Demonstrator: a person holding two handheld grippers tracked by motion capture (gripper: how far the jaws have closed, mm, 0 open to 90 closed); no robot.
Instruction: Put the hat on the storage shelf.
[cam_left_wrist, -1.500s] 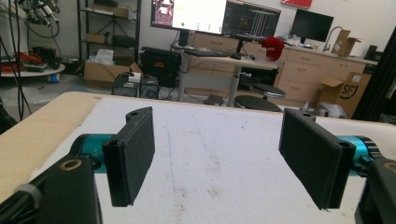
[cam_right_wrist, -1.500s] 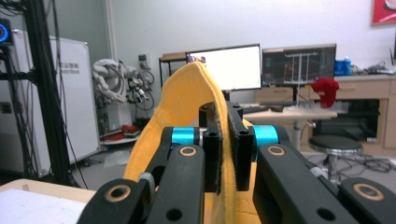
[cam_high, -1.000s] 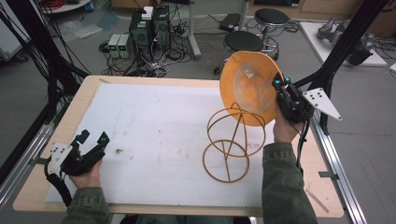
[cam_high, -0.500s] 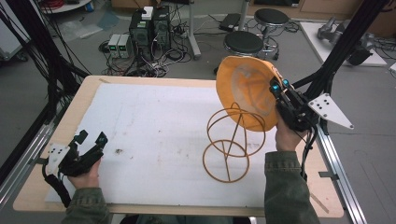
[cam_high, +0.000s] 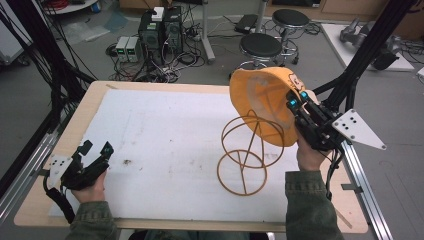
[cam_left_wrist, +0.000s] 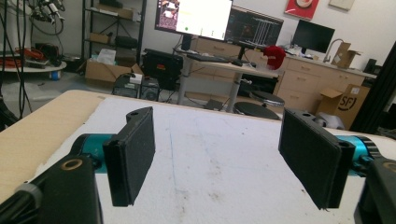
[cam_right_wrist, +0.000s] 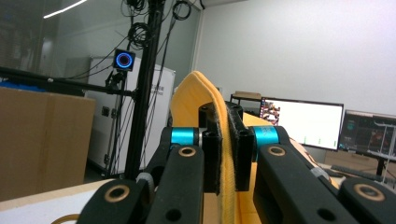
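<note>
An orange hat (cam_high: 262, 100) hangs in the air over the right side of the table, its opening turned toward the left. My right gripper (cam_high: 296, 103) is shut on its brim; in the right gripper view the orange brim (cam_right_wrist: 225, 158) is pinched between the two jaws. Below the hat stands an orange wire stand (cam_high: 245, 155) made of hoops, resting on the white mat (cam_high: 160, 145). The hat's lower edge overlaps the stand's top hoop in the high view. My left gripper (cam_high: 96, 148) lies low at the table's front left, open with nothing between its pads (cam_left_wrist: 133, 154).
The wooden table (cam_high: 45, 185) carries the white mat, with a small dark smudge (cam_high: 126, 162) near the left gripper. Black frame posts (cam_high: 365, 55) rise at both sides. Stools (cam_high: 261, 46) and computer gear (cam_high: 160, 25) stand on the floor beyond the far edge.
My right gripper has carried the hat slightly left and lower, toward the top of the wire stand. The left gripper has stayed put.
</note>
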